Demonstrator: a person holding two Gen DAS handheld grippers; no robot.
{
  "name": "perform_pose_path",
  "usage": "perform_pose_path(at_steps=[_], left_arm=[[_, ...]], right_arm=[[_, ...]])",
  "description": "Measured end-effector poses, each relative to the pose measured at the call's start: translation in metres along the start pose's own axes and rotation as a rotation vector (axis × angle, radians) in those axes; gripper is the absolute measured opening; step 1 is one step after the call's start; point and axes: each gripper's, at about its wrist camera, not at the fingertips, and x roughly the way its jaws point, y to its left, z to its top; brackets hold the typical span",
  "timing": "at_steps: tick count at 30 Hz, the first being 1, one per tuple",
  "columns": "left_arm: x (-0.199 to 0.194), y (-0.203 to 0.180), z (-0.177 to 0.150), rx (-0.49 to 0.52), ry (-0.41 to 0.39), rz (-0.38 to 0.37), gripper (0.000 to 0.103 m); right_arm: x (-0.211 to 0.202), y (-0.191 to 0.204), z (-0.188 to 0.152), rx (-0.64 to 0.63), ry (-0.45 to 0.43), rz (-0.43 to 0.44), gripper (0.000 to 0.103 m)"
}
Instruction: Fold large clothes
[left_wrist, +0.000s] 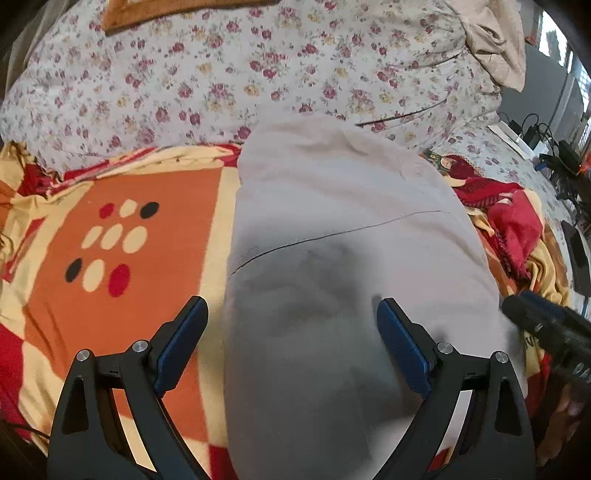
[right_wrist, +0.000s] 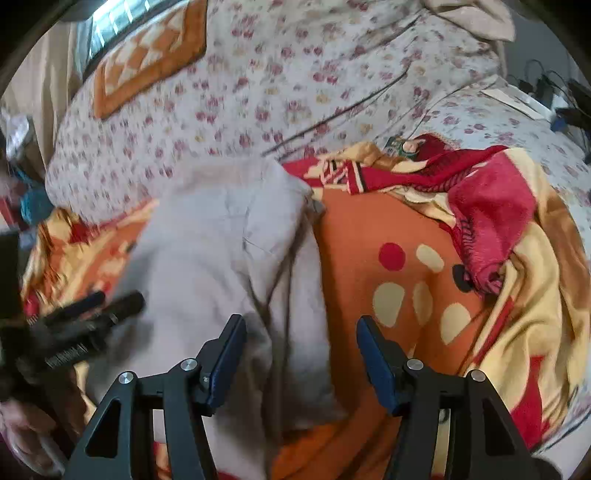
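Spread across the bed under us is a fleecy orange, cream and red blanket with oval spots (left_wrist: 110, 240), and beyond it, at the far side, a white quilt printed with small red and yellow flowers (left_wrist: 184, 85) is heaped up. On that quilt, far left, lies an orange and cream patterned cushion (right_wrist: 147, 62). A beige cloth (left_wrist: 495, 48) is bunched at the far right corner, and past the right edge of the bed we see dark cables and chargers (left_wrist: 554, 147), too small to make out further.

Our large pale grey fleece garment (left_wrist: 332, 240) lies on the orange blanket, folded into a long band that runs from the near edge up to the flowered quilt. A thin dark seam crosses it from left to right. In the right wrist view the garment (right_wrist: 221, 258) shows layered edges and a dark fold line along its right side.

Our left tool (left_wrist: 291, 306) hangs just above the near part of the garment with its blue-padded fingers spread wide and nothing between them. Our right tool (right_wrist: 301, 325) hovers over the garment's right edge, one finger above the grey fleece and the other above the orange blanket, likewise released and gripping nothing. A crumpled red fleece cloth (right_wrist: 487, 221) lies on the blanket to the right, well apart from the garment.
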Motion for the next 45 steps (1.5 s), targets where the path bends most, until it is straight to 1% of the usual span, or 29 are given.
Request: perform_pose_path(at_steps=[1,3,4,5,8,12,14,18,21,25,45], left_arm=[[-0.004,0.0,-0.001,0.002,-0.011,0.004,0.093],[-0.012,0.002,-0.003,0.001,-0.032,0.011,0.093],[-0.016,0.002,-0.004,0.001,-0.04,0.012,0.093],[-0.02,0.003,-0.005,0.002,-0.047,0.014,0.093],[-0.031,0.007,-0.007,-0.009,-0.067,0.015,0.093],[-0.043,0.014,-0.01,-0.036,-0.091,0.027,0.093],[-0.048,0.018,-0.011,-0.052,-0.103,0.035,0.093],[-0.055,0.025,-0.012,-0.081,-0.122,0.032,0.093],[-0.056,0.025,-0.012,-0.076,-0.133,0.046,0.093],[-0.057,0.025,-0.013,-0.07,-0.136,0.053,0.093],[-0.048,0.025,-0.015,-0.054,-0.122,0.074,0.093]], right_arm=[[-0.006,0.003,0.0,0.007,-0.011,0.006,0.06],[-0.014,0.009,0.001,0.008,-0.03,0.004,0.065],[-0.018,0.014,0.001,0.008,-0.038,-0.005,0.074],[-0.02,0.017,0.001,0.009,-0.045,-0.009,0.078],[-0.026,0.029,0.0,-0.006,-0.065,0.006,0.078],[-0.031,0.044,-0.002,-0.057,-0.082,-0.012,0.079],[-0.032,0.051,-0.003,-0.074,-0.093,-0.018,0.08],[-0.033,0.061,-0.005,-0.109,-0.1,-0.022,0.081],[-0.033,0.067,-0.006,-0.133,-0.112,-0.027,0.081],[-0.034,0.068,-0.006,-0.125,-0.138,-0.018,0.081],[-0.017,0.064,-0.008,-0.126,-0.093,-0.014,0.081]])
